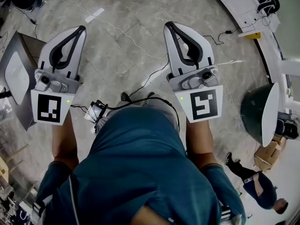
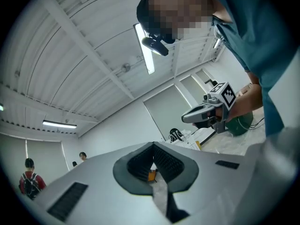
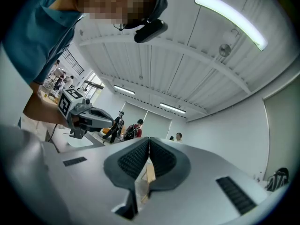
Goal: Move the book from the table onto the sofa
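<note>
No book, table or sofa shows in any view. In the head view both grippers are held side by side in front of the person's blue shirt [image 1: 140, 168], over a marble floor. The left gripper [image 1: 81, 28] is shut, its dark pads meeting at the tip with nothing between them. The right gripper [image 1: 168, 25] is shut and empty too. The two gripper views look up at a white ceiling. In the left gripper view the left gripper's [image 2: 153, 148] jaws are closed together, and the right gripper [image 2: 206, 112] shows beyond them. In the right gripper view the right gripper [image 3: 149, 143] is likewise closed.
A grey box [image 1: 16, 74] stands on the floor at the left. Cables [image 1: 140, 81] run across the floor ahead. A white bench [image 1: 243, 8] and a green round thing [image 1: 253, 111] lie to the right. Another person [image 1: 255, 182] stands at lower right; several people [image 3: 133, 128] are farther off.
</note>
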A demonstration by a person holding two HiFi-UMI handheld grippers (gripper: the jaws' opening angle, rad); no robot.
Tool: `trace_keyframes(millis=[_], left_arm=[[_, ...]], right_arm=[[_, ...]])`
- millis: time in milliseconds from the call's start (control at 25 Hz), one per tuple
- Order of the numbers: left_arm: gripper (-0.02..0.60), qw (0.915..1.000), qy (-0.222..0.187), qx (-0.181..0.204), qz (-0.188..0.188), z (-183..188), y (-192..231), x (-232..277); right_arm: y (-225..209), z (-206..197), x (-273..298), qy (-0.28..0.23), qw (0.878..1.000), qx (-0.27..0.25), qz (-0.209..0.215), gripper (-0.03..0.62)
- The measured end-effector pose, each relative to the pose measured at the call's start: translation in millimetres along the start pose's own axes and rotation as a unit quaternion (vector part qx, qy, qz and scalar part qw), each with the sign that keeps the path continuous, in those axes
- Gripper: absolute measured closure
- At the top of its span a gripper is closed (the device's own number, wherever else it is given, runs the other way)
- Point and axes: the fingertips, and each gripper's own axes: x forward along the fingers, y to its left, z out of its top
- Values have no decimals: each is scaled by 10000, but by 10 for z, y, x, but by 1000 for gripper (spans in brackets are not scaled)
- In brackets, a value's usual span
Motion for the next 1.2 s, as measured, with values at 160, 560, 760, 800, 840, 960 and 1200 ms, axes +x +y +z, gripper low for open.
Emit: trace_keyframes(millis=[160,560,760,800,840,960,1200], left_arm=[[577,9996,-158,248,-36,-198,126,268],[577,9992,21,221,342,-550,114,1228],[577,9983,12,124,573,-743,268,1767],[577,9980,-3,129,613,-762,292,1837],[577,9978,-15,130,655,-780,315,1903],[578,9969,-37,78,781,-815,386,2091],[578,9966,-71,115,815,-889,607,2399]], right_arm=[[-42,-159,326,-133,9998,-144,39,579],[-705,-801,748,-359,9989,65,288,579],[-1134,-1138,987,-304,9981,125,521,579],[-1185,-1179,1022,-302,9979,113,565,579],[-1232,-1215,1054,-302,9977,93,607,579],[-1393,-1293,1146,-313,9972,78,681,579],[-1655,-1397,1396,-295,9973,104,669,579]])
